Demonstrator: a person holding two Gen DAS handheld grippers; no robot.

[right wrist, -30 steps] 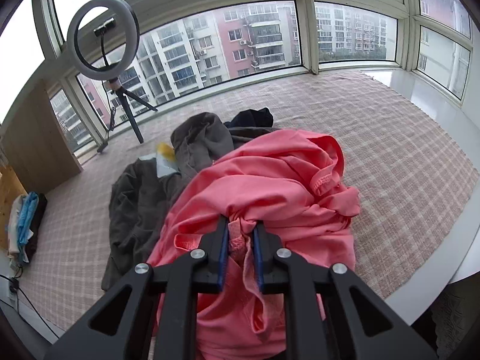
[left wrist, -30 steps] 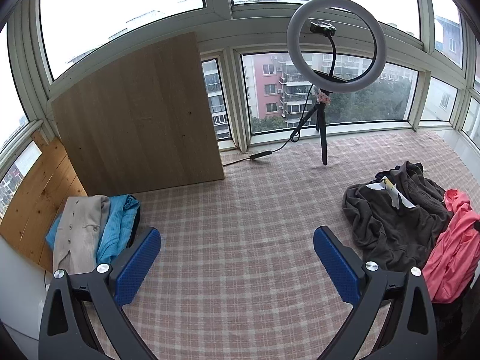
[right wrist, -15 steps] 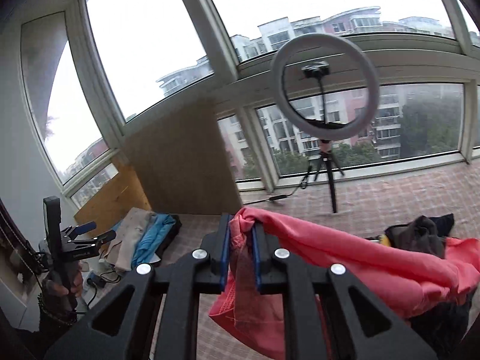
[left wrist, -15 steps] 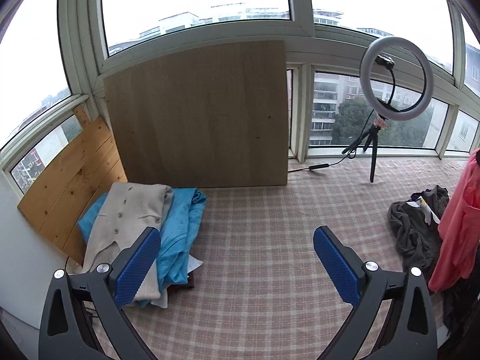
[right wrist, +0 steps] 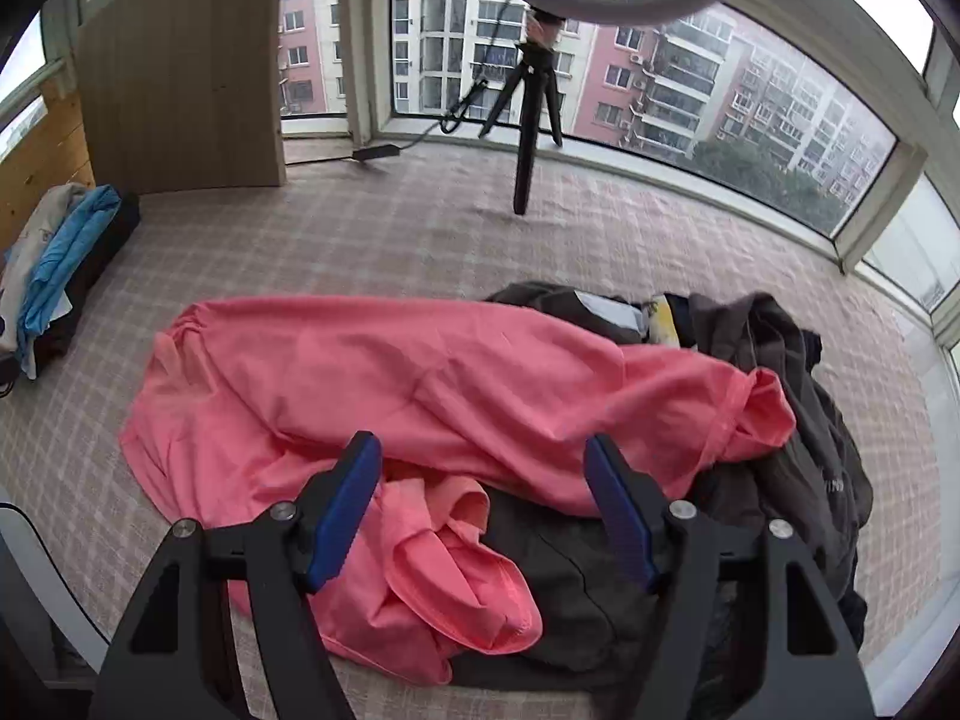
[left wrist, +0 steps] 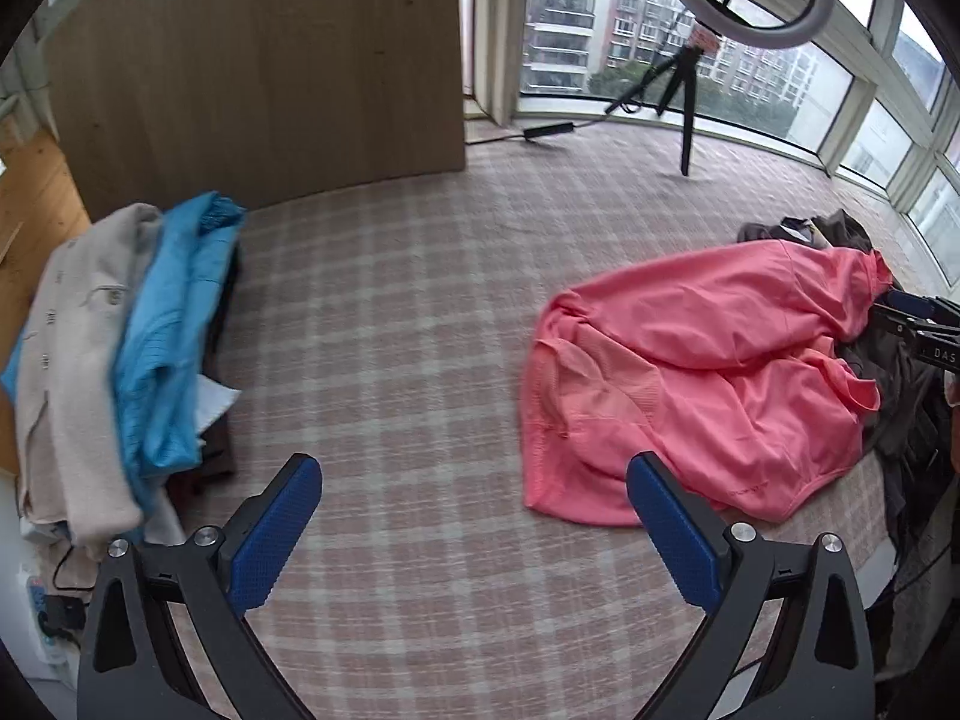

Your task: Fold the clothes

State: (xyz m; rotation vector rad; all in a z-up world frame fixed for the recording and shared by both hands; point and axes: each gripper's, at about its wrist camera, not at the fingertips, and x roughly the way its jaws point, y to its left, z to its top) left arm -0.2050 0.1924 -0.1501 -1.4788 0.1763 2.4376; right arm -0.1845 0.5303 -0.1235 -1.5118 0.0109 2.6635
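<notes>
I am looking down along both hand-held grippers at a checked pink-and-cream cloth surface [left wrist: 420,324]. My left gripper [left wrist: 474,534] stands wide with nothing between its blue pads, hovering over bare cloth. The pink garment [left wrist: 708,378] lies crumpled at about three o'clock from it, spread flat in loose folds, its near hem just beside my left gripper's right pad. In the right wrist view my right gripper [right wrist: 483,513] has its jaws opening; the pink garment [right wrist: 420,378] lies under and ahead of them, but the pads do not press it. A heap of dark grey clothes [right wrist: 780,420] sits at two o'clock, partly under the pink one. At ten o'clock a folded stack, beige and blue [left wrist: 120,330], rests by a wooden board [left wrist: 258,60]. A ring light on a tripod [right wrist: 534,90] stands at twelve o'clock before the windows.
</notes>
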